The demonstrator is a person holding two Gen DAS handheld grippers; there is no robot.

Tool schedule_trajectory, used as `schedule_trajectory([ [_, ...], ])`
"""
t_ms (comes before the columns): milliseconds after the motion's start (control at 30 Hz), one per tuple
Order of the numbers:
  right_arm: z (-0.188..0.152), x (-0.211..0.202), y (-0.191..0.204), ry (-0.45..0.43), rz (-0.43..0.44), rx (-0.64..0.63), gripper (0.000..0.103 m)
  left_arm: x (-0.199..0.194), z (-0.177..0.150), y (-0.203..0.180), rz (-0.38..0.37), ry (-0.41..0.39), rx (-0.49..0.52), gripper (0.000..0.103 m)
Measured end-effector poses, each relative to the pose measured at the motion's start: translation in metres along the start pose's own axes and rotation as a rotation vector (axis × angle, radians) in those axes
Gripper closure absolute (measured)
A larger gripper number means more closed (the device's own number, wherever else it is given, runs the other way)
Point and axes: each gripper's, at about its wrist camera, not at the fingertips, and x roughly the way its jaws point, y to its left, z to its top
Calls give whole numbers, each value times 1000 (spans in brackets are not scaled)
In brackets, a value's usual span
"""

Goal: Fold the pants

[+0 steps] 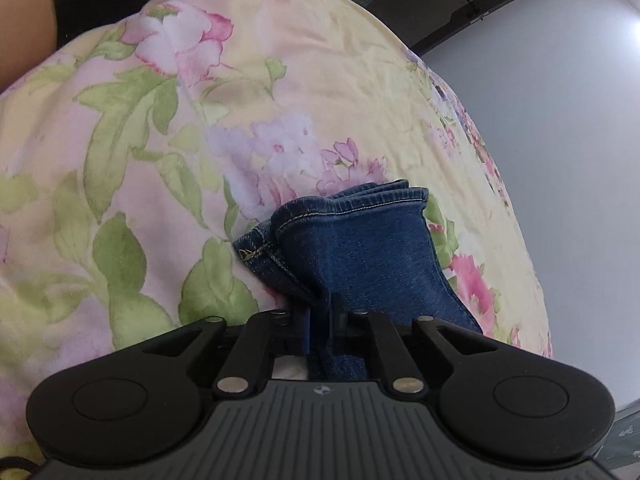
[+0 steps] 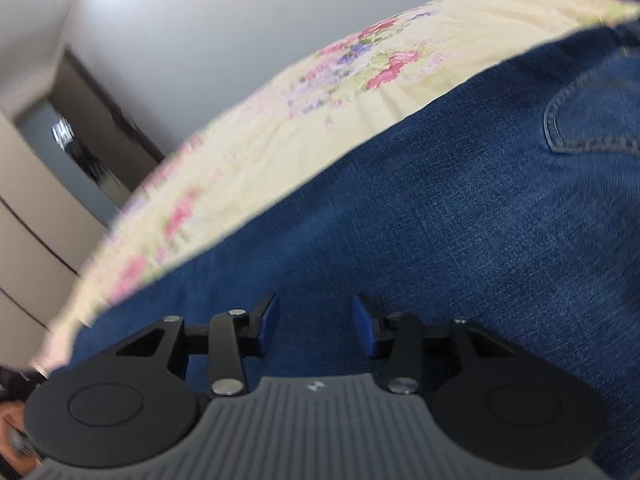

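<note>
The pants are dark blue jeans. In the left wrist view my left gripper (image 1: 320, 320) is shut on the hem end of the jeans (image 1: 360, 248), and the stitched cuffs stick out past the fingers above the floral bedspread (image 1: 200, 120). In the right wrist view my right gripper (image 2: 316, 324) is open and empty, its blue pads (image 2: 269, 322) held just over the wide flat part of the jeans (image 2: 440, 220). A back pocket (image 2: 592, 120) shows at the right.
The yellow floral bedspread (image 2: 300, 128) lies under the jeans and ends at the bed's edge. Beyond it are a white wall (image 1: 560, 160) and a dark door frame (image 2: 104, 120). A person's arm (image 1: 24, 12) in a black sleeve is at the upper left.
</note>
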Motion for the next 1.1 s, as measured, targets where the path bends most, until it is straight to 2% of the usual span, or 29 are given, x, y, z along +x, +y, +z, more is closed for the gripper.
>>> schedule_trajectory([
  [100,-16,11,40,30,-147,-340,67,-3,-1,-8,19,-14,43,94],
  [167,-25,12,53,9,-199,-438,65,-5,-2,-12,27,-18,43,92],
  [200,-26,11,54,-3,-202,-447,65,-5,-1,-11,19,-13,26,91],
  [300,-22,2,44,-29,-171,-377,64,-2,2,-2,-23,17,-32,73],
  [367,-19,0,38,-20,-172,-341,64,-2,2,1,-34,26,-35,73],
  [467,-18,-1,39,-6,-182,-351,64,-3,3,0,-35,38,-42,70],
  [600,-8,-27,35,-94,-154,-279,63,-2,6,-3,-52,58,-43,58],
  [700,0,-48,29,-173,-204,-226,63,1,9,-3,-52,71,-56,57],
  [800,12,-76,4,-268,-294,-141,59,1,9,-2,-56,79,-53,56],
  [867,23,-100,-30,-362,-376,-12,36,1,9,-1,-62,83,-49,56],
  [900,28,-113,-54,-408,-411,92,31,2,9,-1,-65,85,-46,56],
  [1000,28,-146,-127,-470,-448,433,29,3,10,0,-65,87,-39,56],
  [1100,10,-165,-193,-487,-420,725,29,-3,7,-2,-43,64,-33,56],
])
